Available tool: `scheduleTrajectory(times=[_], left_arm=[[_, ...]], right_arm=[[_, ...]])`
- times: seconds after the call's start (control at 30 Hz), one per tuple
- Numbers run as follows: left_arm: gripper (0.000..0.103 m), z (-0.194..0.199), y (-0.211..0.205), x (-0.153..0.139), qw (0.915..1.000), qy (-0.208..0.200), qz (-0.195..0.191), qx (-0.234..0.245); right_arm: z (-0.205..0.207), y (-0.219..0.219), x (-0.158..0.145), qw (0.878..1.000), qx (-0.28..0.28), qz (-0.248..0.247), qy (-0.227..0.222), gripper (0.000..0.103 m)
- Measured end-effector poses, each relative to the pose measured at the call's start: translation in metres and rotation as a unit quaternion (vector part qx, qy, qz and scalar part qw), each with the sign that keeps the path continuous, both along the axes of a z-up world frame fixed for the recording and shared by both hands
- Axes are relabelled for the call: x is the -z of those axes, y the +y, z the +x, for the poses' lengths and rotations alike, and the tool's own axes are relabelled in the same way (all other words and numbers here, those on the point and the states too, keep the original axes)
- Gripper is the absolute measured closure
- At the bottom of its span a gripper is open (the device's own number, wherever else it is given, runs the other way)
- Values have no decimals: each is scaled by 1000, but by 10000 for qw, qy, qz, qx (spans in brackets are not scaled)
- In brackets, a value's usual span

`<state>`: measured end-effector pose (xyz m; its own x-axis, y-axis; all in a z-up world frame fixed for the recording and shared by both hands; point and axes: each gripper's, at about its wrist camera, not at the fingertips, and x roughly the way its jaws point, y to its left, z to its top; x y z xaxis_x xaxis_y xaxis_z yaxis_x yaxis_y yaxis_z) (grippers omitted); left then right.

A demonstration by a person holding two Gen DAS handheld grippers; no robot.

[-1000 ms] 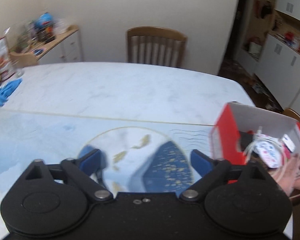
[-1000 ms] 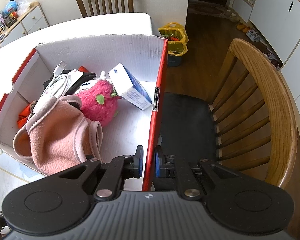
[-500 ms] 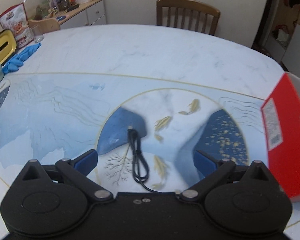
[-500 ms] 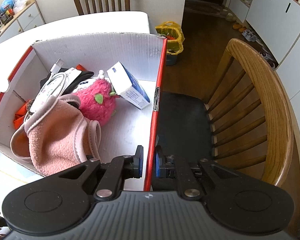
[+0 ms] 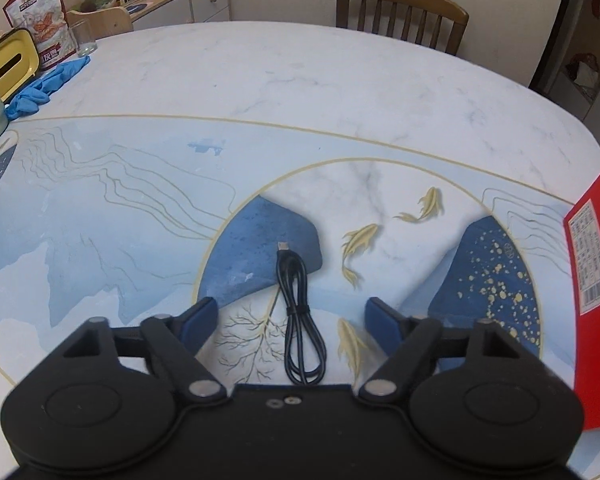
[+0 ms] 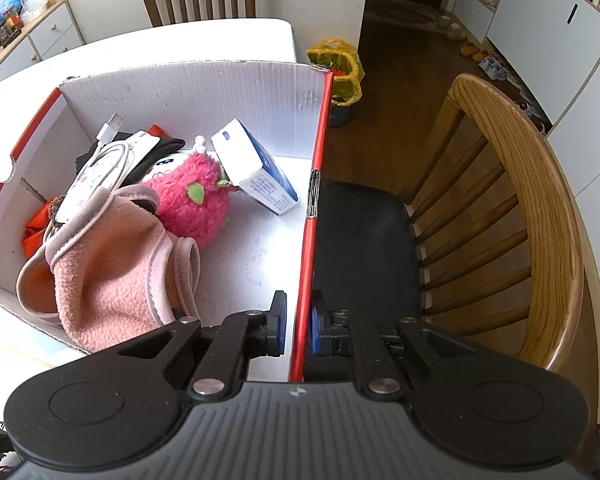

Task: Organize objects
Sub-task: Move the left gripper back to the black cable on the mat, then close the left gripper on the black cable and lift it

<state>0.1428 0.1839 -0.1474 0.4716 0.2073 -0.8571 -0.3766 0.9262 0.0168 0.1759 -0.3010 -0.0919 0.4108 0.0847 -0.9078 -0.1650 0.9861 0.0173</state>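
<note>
Table: my marble table (image 5: 300, 92) has a painted blue mat.
Cable: the black cable (image 5: 298, 316) lies bundled between my left gripper (image 5: 290, 320) fingers, not touched.
Left jaws: closing now.
Right jaws: my right gripper (image 6: 298, 324) clamps the box (image 6: 312, 200) wall.
Risk: I may pinch one loop only, and the bundle slips away.

Wooden chair (image 6: 512, 216), white cabinets (image 6: 556, 40), dark floor (image 6: 412, 52)

The cable (image 5: 298, 312) is black; the surface (image 5: 300, 92) is white marble with blue shapes and gold fish; the box (image 6: 306, 240) is red outside, white inside.
</note>
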Motion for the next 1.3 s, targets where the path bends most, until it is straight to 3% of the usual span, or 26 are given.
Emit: scheduleTrajectory(times=[0.17,0.37,0.47,0.63,0.93,1.3], left_arm=[[36,-1,2,3,10000,39,17,-35],[52,-1,2,0,10000,-1,-65,5],[63,-1,1,0,10000,-5,-30,18],[91,0,-1,-2,10000,30,-35,22],[94,-4,-8,-11,9999,-43,98,-26],[94,-17,-28,-51,9987,-448,-62,230]], right_arm=[[0,1,0,10000,7,-4,3,92],[0,1,0,10000,1,-10,-1,92],[0,1,0,10000,-2,-11,0,92],[-1,0,0,10000,-21,-3,12,92],[-4,-1,-1,10000,-59,18,0,92],[-6,-3,0,9998,-157,53,-65,92]])
